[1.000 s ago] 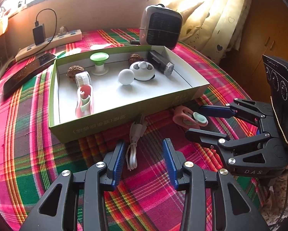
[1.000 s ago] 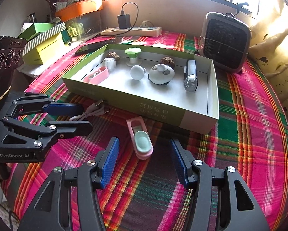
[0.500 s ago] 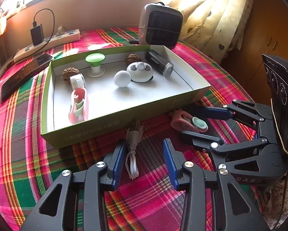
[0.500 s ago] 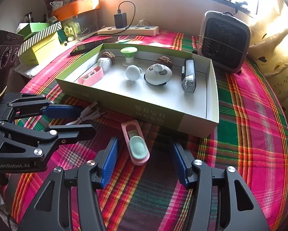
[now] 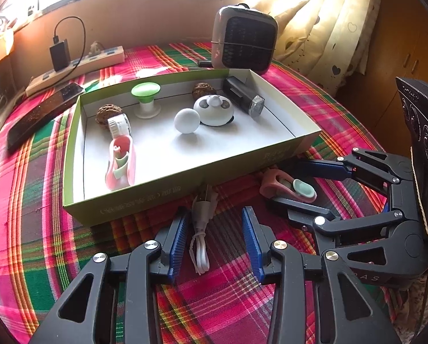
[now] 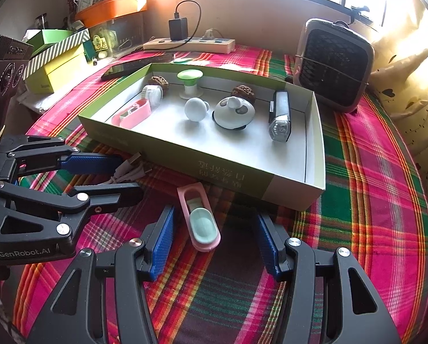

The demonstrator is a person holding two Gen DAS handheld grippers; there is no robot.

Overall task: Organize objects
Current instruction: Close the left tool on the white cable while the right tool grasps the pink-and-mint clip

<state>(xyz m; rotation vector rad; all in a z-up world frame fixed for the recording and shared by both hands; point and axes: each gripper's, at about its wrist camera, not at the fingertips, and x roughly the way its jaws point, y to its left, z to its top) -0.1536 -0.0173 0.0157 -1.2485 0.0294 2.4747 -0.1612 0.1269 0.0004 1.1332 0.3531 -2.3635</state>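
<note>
Both claws open (left (image 5: 214,239) closing); cable (image 5: 200,246) untouched

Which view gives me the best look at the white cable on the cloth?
The left wrist view. There the white cable lies full length between the left gripper fingers, plug toward the box. In the right wrist view only the cable's plug end shows; the gripper's fingers cover the rest.
</note>
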